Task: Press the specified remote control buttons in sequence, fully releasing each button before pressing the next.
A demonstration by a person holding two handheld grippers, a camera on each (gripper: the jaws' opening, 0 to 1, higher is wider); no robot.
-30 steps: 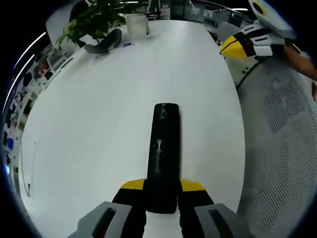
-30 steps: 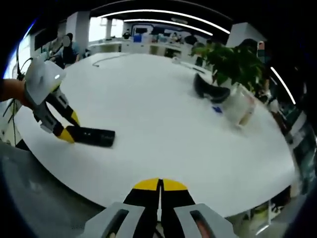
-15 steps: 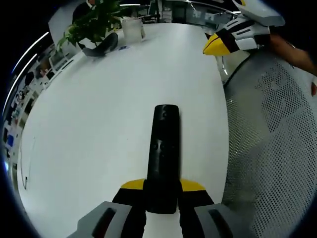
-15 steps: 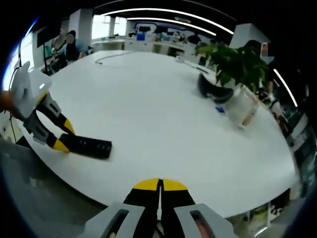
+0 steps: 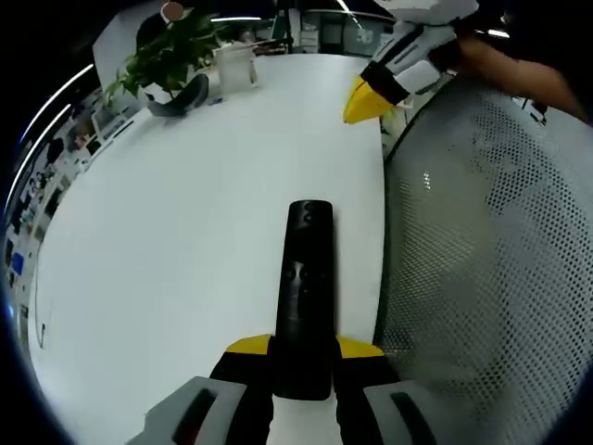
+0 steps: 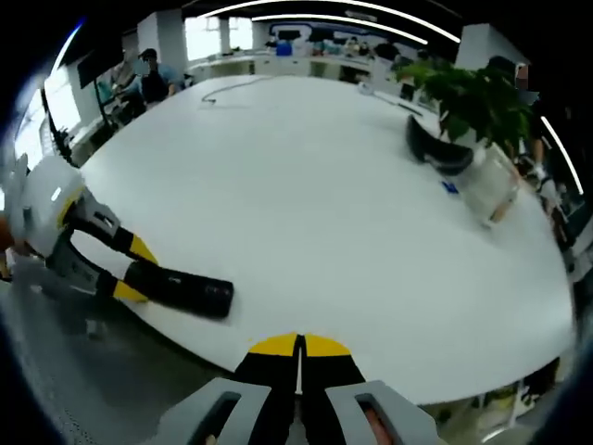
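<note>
A long black remote control (image 5: 304, 287) points away from me over the white table (image 5: 185, 213), its near end clamped between the yellow-tipped jaws of my left gripper (image 5: 302, 357). In the right gripper view the same remote (image 6: 185, 287) lies along the table's near left edge, held by the left gripper (image 6: 125, 278). My right gripper (image 6: 298, 357) is shut with nothing between its jaws, hovering over the near table edge to the right of the remote. In the left gripper view the right gripper (image 5: 371, 97) hangs at the upper right, held by a person's hand.
A potted plant (image 6: 477, 102), a dark curved object (image 6: 435, 153) and a clear container (image 6: 491, 190) stand at the far side of the table. A cable (image 6: 227, 88) lies at the far end. A perforated grey surface (image 5: 491, 269) lies right of the table edge. People sit at desks behind.
The left gripper and remote have shifted toward the table edge. The right gripper has come closer to the remote; both views have moved.
</note>
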